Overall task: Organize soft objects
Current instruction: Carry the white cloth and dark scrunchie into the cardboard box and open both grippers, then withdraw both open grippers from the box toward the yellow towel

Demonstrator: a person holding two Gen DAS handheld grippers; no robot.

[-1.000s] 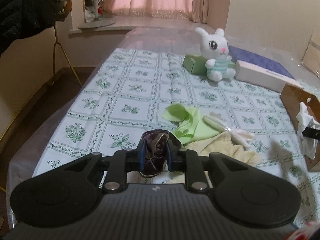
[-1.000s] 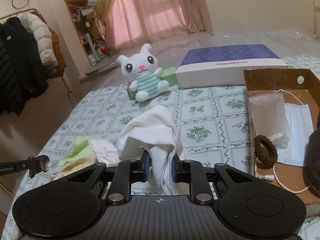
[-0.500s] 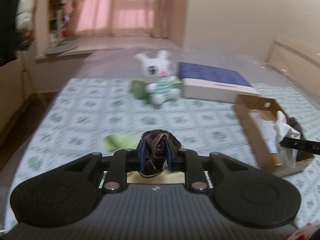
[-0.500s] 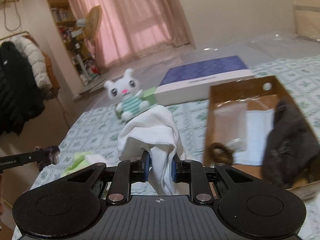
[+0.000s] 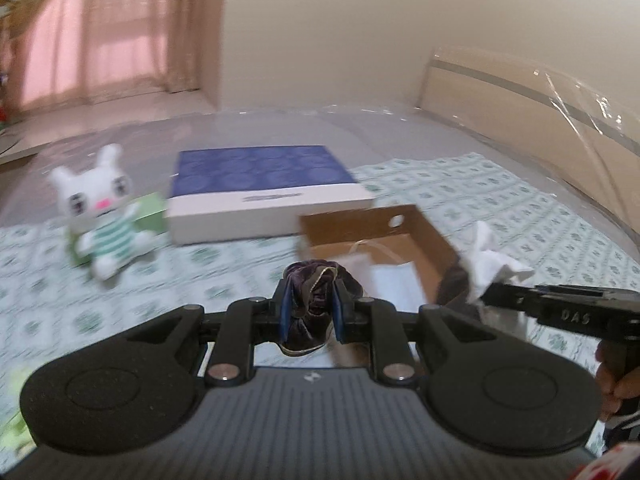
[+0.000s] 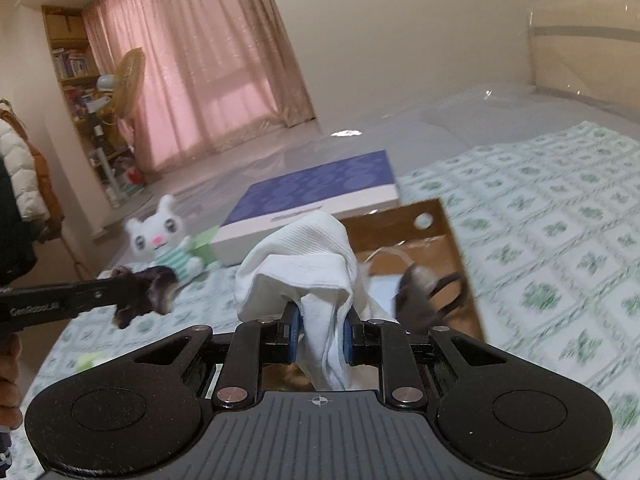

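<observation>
My left gripper [image 5: 311,312] is shut on a dark purple velvet scrunchie [image 5: 316,300] and holds it in the air just before the near left side of the brown cardboard box [image 5: 430,236]. It also shows in the right wrist view [image 6: 144,290]. My right gripper [image 6: 320,332] is shut on a white ribbed cloth [image 6: 304,264] and holds it over the near end of the box [image 6: 452,236]. That cloth also shows in the left wrist view [image 5: 488,260]. The box holds a white face mask [image 5: 394,284] and a dark grey garment [image 6: 416,292].
A white bunny plush [image 5: 100,212] sits beside a green box [image 5: 150,216] on the green-patterned bedspread [image 6: 560,200]. A flat blue-topped white box [image 5: 264,188] lies behind the cardboard box. A green cloth [image 6: 90,360] lies at the near left. The views are blurred.
Both grippers have swung right, carrying their loads from the pile of cloths toward the cardboard box. The box now lies directly ahead in both views.
</observation>
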